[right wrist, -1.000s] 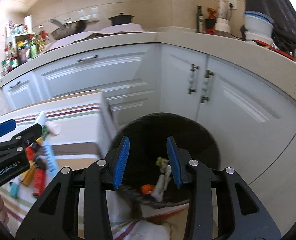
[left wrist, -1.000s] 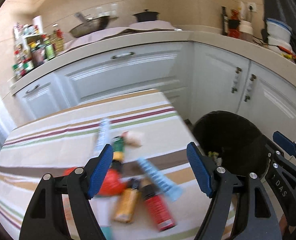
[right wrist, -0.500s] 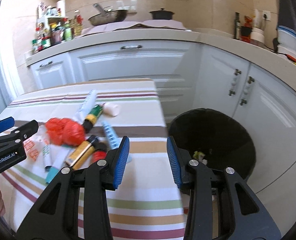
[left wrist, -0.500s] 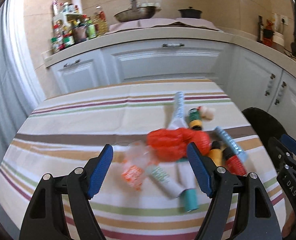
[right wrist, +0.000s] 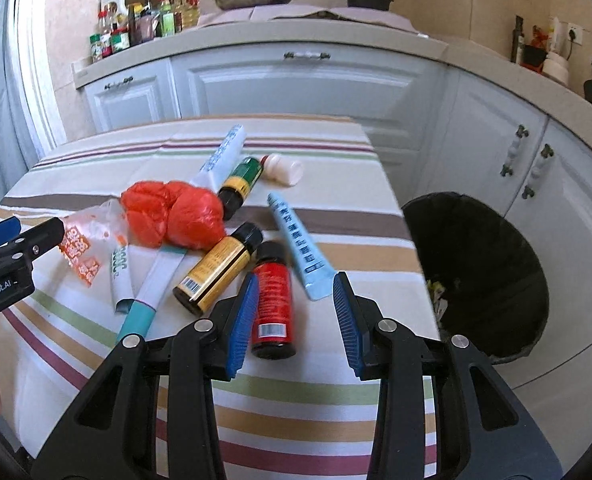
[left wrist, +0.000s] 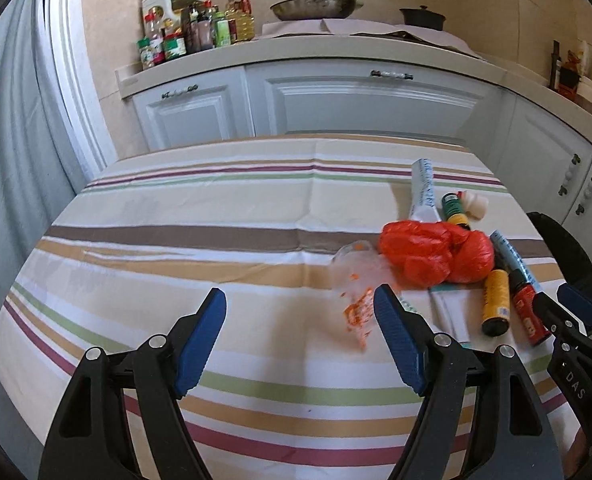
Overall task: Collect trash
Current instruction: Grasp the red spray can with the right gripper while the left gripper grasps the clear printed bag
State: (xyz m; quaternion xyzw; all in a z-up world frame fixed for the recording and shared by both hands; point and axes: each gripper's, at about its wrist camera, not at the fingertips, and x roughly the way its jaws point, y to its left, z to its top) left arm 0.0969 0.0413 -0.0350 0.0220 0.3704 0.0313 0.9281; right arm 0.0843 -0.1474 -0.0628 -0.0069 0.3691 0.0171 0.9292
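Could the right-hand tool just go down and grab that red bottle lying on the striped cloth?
Probably yes. The right tool hangs open right over the red bottle, nothing lies on top of it, and the yellow bottle and blue tube beside it leave room.

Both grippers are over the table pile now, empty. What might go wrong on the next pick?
1. The red bottle lies on its side, close by the yellow bottle and the blue tube; the right gripper, jaws open and empty, may nudge one into rolling.
2. The clear wrapper near the left gripper looks thin and flat, so its pads may slip off it.
3. The black bin stands off the table's edge; a loose grip could drop items short.
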